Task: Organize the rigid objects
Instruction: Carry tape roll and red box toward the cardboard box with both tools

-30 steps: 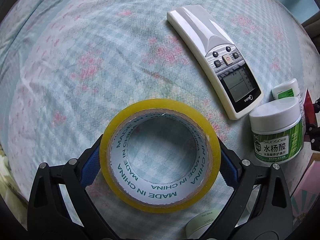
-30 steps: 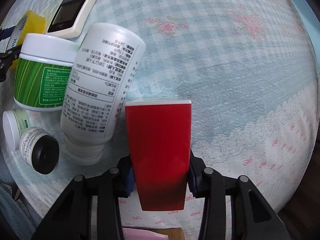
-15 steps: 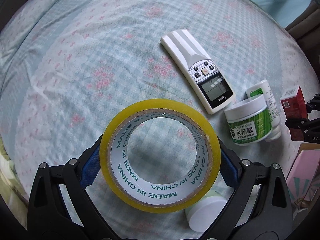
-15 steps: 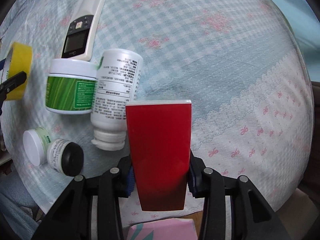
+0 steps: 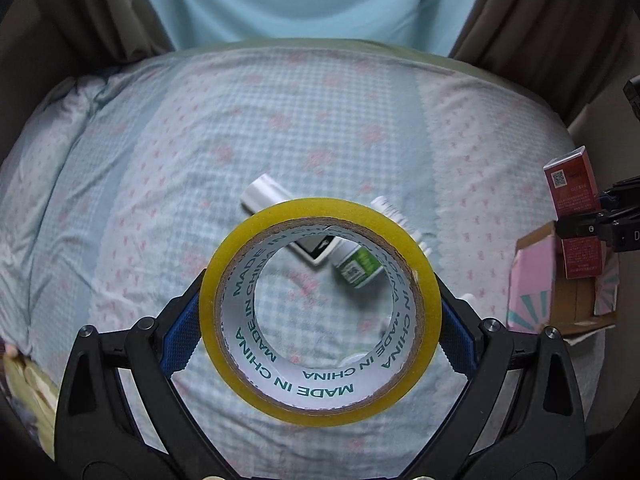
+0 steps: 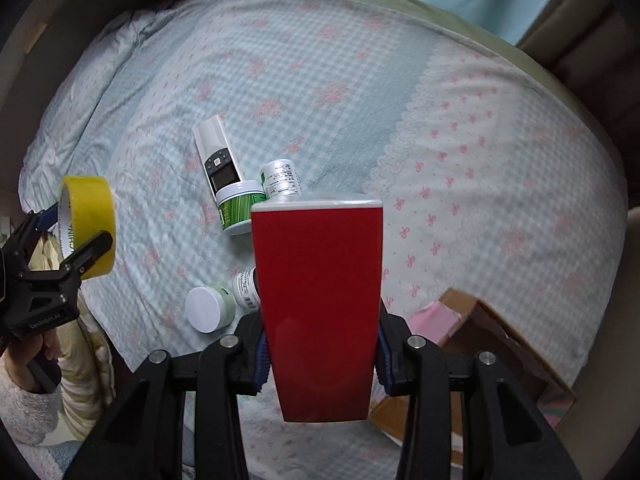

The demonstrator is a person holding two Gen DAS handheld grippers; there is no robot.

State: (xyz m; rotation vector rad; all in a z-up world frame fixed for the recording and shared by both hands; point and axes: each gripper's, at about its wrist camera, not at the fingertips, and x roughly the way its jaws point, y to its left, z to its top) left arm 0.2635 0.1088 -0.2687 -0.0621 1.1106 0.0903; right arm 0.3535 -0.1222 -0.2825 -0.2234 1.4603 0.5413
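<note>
L claw (image 5: 320, 320): jaws wide, blue pads pressed on both sides of yellow tape roll (image 5: 320, 412); roll held above bed (image 5: 160, 160).
R claw (image 6: 320, 354): clamped tight on red box (image 6: 318, 300), box held upright off the bed.
Remote (image 6: 218, 160): flat on bed, mid-sheet.
Green jar (image 6: 238, 210): touching remote's near end.
White bottle (image 6: 282, 180): lying just beside green jar.
Small jars: white-lid jar (image 6: 208, 308) and black-cap jar (image 6: 246, 288) side by side, nearer bed edge.
Pink carton (image 5: 560, 280): open, at bed's right edge, below red box in L view.
</note>
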